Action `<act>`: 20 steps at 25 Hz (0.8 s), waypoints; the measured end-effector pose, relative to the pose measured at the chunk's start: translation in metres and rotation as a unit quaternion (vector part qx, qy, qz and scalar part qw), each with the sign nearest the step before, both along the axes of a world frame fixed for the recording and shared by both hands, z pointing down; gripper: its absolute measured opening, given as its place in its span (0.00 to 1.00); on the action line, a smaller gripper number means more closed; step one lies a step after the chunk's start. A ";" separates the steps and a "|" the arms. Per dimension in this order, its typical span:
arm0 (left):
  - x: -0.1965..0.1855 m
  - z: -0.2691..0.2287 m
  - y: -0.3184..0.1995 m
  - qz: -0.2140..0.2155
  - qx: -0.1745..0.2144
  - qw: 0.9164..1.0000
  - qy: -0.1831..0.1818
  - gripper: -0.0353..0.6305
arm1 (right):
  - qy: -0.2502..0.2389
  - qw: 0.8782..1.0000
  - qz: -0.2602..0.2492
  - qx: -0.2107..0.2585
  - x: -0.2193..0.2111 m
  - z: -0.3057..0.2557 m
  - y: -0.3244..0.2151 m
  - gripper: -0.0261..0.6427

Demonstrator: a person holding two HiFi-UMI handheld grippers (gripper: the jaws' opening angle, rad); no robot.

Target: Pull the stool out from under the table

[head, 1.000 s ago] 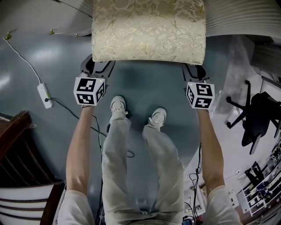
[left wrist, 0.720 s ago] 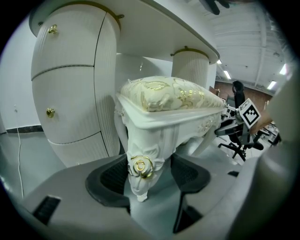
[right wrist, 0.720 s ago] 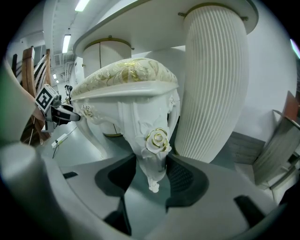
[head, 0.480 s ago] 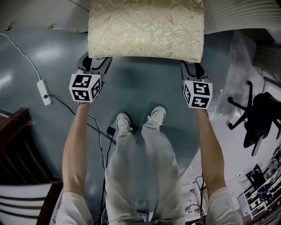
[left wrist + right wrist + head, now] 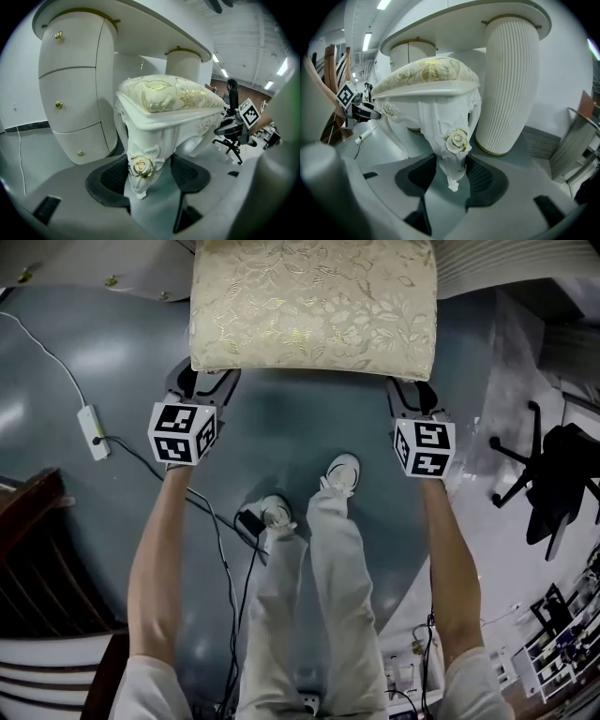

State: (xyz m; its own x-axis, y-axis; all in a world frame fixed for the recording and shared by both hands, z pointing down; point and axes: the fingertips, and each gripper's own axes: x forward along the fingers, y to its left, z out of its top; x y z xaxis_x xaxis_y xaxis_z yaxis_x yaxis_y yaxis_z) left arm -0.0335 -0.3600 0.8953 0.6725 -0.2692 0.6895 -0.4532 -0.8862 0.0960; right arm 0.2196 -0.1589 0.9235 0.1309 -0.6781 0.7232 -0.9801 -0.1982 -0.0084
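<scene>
Gripping the stool by two front legs, one per gripper. Nearest, between the jaws of the left gripper: the left front leg, upright, clenched by both pads just under its gilt rose. Likewise between the jaws of the right gripper: the right front leg, upright and pinched the same way. Above and ahead of both pairs of jaws, one brocade cushion, long axis crosswise, running from one gripper to the other; neither gripper nearer than its twin. Beyond the stool, straight ahead of the jaws, one white table, carried on a drawer pedestal with three gold knobs and a fluted column. Judged from this: stool just in front of the kneehole, pull to run straight back from the table, both grippers together.
</scene>
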 end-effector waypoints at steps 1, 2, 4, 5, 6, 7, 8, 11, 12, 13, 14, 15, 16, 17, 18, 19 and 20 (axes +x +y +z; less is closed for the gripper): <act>-0.004 0.001 0.004 0.001 -0.001 1.000 0.000 0.48 | 0.001 1.000 0.000 0.001 -0.004 0.001 0.005 0.33; -0.010 0.004 0.011 0.002 -0.001 1.000 0.000 0.48 | 0.004 1.000 0.000 0.003 -0.011 0.003 0.012 0.33; -0.029 0.010 0.035 0.000 -0.001 1.000 0.003 0.48 | 0.010 1.000 0.000 0.006 -0.029 0.007 0.036 0.33; -0.041 0.012 0.049 -0.001 0.000 1.000 0.005 0.48 | 0.011 1.000 0.000 0.006 -0.040 0.009 0.049 0.33; -0.051 0.014 0.060 -0.002 0.001 1.000 0.006 0.48 | 0.012 1.000 0.000 0.006 -0.050 0.010 0.060 0.33; -0.058 0.016 0.069 -0.003 0.002 1.000 0.006 0.48 | 0.013 1.000 0.000 0.006 -0.058 0.012 0.070 0.33; -0.063 0.017 0.076 -0.003 0.002 1.000 0.006 0.48 | 0.013 1.000 0.001 0.005 -0.063 0.012 0.077 0.33; -0.068 0.017 0.083 -0.001 0.001 1.000 0.006 0.48 | 0.012 1.000 0.006 0.001 -0.070 0.012 0.087 0.33; -0.070 0.016 0.085 0.000 0.001 1.000 0.006 0.48 | 0.012 1.000 0.007 0.001 -0.071 0.011 0.089 0.33; -0.073 0.015 0.089 0.001 0.002 1.000 0.007 0.48 | 0.012 1.000 0.007 0.002 -0.075 0.011 0.093 0.33; -0.078 0.014 0.096 0.001 0.002 1.000 0.008 0.48 | 0.012 1.000 0.008 0.002 -0.080 0.010 0.101 0.33; -0.086 0.013 0.107 0.001 0.003 1.000 0.009 0.48 | 0.013 1.000 0.008 0.002 -0.088 0.009 0.111 0.33; -0.097 0.012 0.120 0.000 0.005 1.000 0.011 0.48 | 0.015 1.000 0.007 0.003 -0.098 0.008 0.125 0.33; -0.109 0.011 0.135 -0.001 0.007 1.000 0.013 0.48 | 0.017 1.000 0.007 0.003 -0.110 0.006 0.139 0.33; -0.120 0.010 0.148 -0.001 0.008 1.000 0.014 0.48 | 0.019 1.000 0.007 0.003 -0.121 0.005 0.151 0.33; -0.127 0.009 0.155 0.000 0.009 1.000 0.015 0.48 | 0.019 1.000 0.007 0.002 -0.128 0.005 0.160 0.33; -0.128 0.010 0.156 0.002 0.007 1.000 0.014 0.48 | 0.018 1.000 0.009 0.001 -0.131 0.005 0.162 0.33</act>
